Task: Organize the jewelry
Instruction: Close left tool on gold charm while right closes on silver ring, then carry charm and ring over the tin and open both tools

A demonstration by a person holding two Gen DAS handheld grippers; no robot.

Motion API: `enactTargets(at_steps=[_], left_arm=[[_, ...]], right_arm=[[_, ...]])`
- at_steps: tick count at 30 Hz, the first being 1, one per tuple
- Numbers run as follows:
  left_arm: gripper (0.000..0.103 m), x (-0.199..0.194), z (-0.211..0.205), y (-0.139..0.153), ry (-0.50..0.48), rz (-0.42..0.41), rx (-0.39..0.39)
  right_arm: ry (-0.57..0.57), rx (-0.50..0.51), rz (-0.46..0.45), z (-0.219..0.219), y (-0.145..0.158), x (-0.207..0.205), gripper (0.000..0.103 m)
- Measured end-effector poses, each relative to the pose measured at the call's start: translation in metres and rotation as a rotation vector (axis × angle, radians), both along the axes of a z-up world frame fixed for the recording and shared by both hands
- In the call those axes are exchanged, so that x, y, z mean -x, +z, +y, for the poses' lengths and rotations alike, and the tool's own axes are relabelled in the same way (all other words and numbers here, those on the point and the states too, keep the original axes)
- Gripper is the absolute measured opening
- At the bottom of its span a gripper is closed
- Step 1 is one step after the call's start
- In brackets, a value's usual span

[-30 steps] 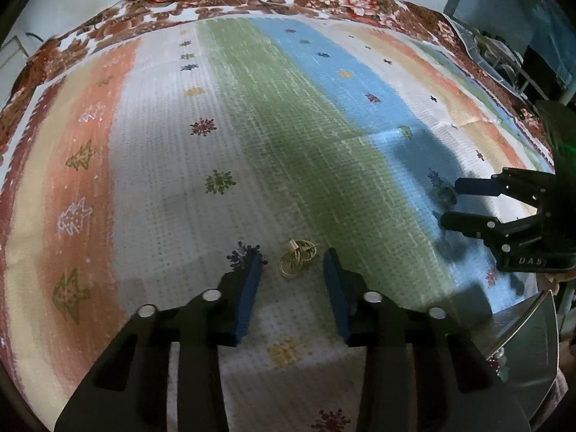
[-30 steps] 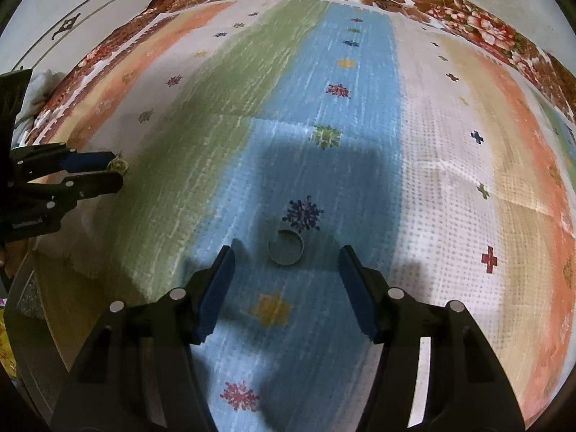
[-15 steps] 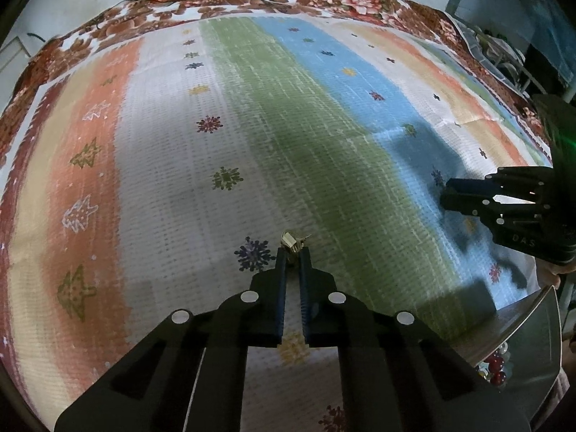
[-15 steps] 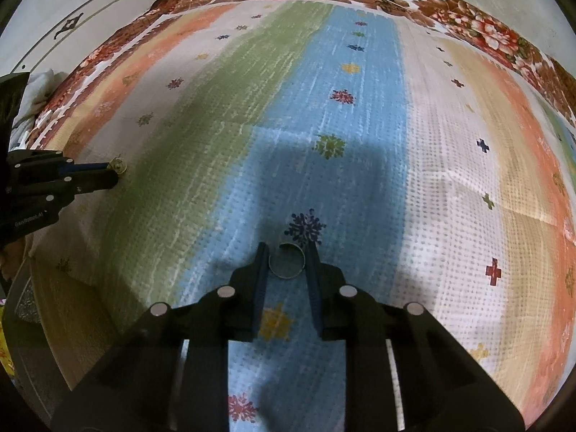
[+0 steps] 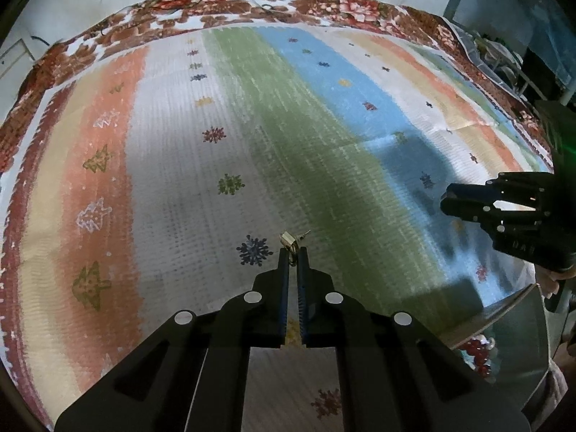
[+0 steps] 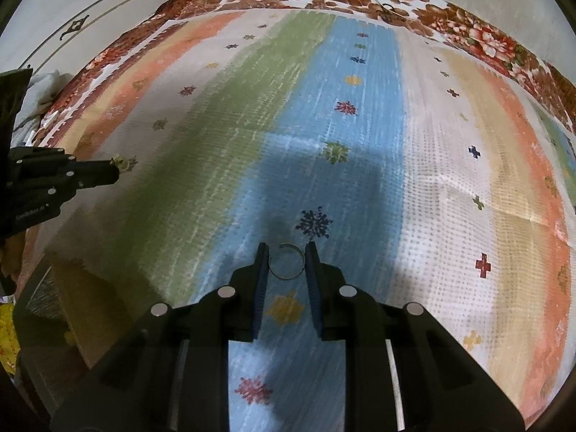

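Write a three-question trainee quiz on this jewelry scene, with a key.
1. True or false: the left gripper is shut on the gold piece.
2. What does the right gripper hold: A a ring, B a watch, C a brooch?
3. Fill in: the ring lies over the ___ stripe of the cloth.

Key: 1 true; 2 A; 3 blue.

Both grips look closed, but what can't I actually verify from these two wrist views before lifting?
- Gold jewelry, left wrist view: mostly hidden between the left hand-held gripper pads; type unclear.
- Silver ring, right wrist view: right hand-held gripper fingers cover its sides.
- Clear box, left wrist view: cut off by the edge; red beads blurred.
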State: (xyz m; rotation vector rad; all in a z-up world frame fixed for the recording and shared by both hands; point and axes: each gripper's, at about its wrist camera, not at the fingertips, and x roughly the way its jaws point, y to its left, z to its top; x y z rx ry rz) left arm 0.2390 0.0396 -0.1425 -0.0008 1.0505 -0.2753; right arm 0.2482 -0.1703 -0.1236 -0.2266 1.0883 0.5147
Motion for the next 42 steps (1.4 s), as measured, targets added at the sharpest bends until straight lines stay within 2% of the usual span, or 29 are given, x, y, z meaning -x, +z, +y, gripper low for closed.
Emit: enactTargets(at_steps=[13,26,34,42], left_arm=[[0.004,0.017,-0.005,0.036,-0.001,-0.049,0.007],[0.004,0.064,-0.026,0.084,-0.04,-0.113,0.034],[0.004,0.097,-0.038,0.094,-0.055,-0.115,0.061],[0.004,0.116,-0.056,0.085,-0.086,-0.094,0.066]], right_arm=[[0.03,-0.011,-0.052,0.007,0.04,0.022,0.022],[0.075,-0.022,-0.103,0.017,0.084,0.074,0.022],[0.091,-0.044,-0.102,0.017,0.096,0.109,0.022],[0.135,-0.036,-0.086,0.022,0.09,0.132,0.022]])
